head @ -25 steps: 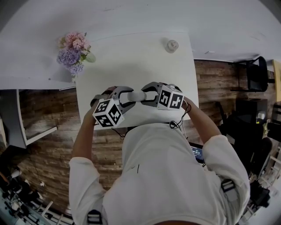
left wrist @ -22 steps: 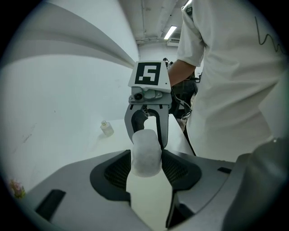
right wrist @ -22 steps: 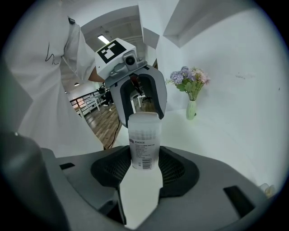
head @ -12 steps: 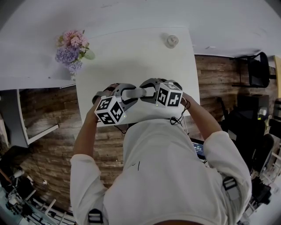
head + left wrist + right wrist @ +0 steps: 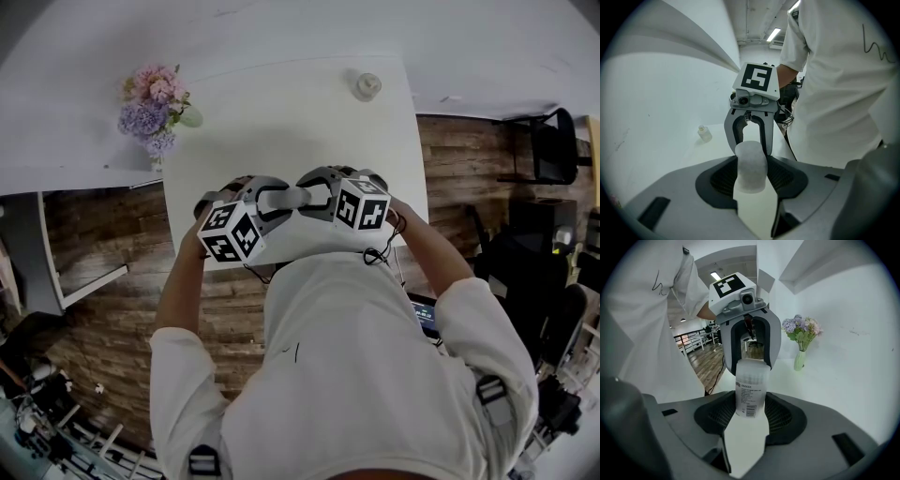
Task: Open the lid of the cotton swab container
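Your right tool (image 5: 750,414) grips the cotton swab container (image 5: 751,389) by its body; your left tool (image 5: 751,177), its jaws just closing, clamps the lid (image 5: 750,159).

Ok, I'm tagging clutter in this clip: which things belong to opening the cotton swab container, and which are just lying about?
In the job: cotton swab container, body held in the tongs of the right gripper; its lid, between the tongs of the left gripper, which have just been closing on it.
Lying about: vase of flowers; small bottle on the white table.
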### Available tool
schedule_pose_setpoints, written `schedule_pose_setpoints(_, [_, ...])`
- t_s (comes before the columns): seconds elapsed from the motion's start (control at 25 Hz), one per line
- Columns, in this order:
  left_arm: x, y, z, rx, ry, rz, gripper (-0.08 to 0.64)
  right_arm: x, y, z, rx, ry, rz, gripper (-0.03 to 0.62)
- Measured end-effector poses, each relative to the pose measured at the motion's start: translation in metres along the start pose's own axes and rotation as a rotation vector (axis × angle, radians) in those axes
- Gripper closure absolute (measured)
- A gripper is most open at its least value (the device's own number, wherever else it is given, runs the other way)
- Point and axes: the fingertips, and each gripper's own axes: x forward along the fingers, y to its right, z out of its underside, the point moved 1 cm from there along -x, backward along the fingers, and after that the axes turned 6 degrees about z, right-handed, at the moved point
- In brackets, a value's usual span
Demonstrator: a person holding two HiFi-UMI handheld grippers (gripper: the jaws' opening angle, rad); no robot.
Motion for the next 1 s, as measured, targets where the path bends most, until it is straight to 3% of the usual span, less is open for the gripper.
schedule_pose_setpoints(0.16, [0.0,0.004,0.0,-0.029,0.004,0.04,0.359,0.002,-0.001,0.005,-0.082,-0.035,0.032,0.403])
schedule_pose_setpoints(0.32, [0.001,0.009,0.002,-0.05,0.004,0.076,0.357,0.003,-0.006,0.006,-0.085,-0.024,0.015,0.403])
schedule_pose_setpoints(0.48, [0.0,0.011,0.005,-0.084,0.027,0.105,0.354,0.005,-0.008,0.009,-0.154,-0.037,0.031,0.403])
schedule_pose_setpoints(0.88, [-0.013,-0.01,0.007,-0.107,0.068,-0.048,0.354,-0.002,-0.01,0.022,-0.108,-0.039,0.036,0.403])
schedule_pose_setpoints(1.0, [-0.018,-0.022,0.006,-0.113,0.096,-0.127,0.48,-0.001,-0.014,0.021,-0.096,-0.025,0.022,0.403])
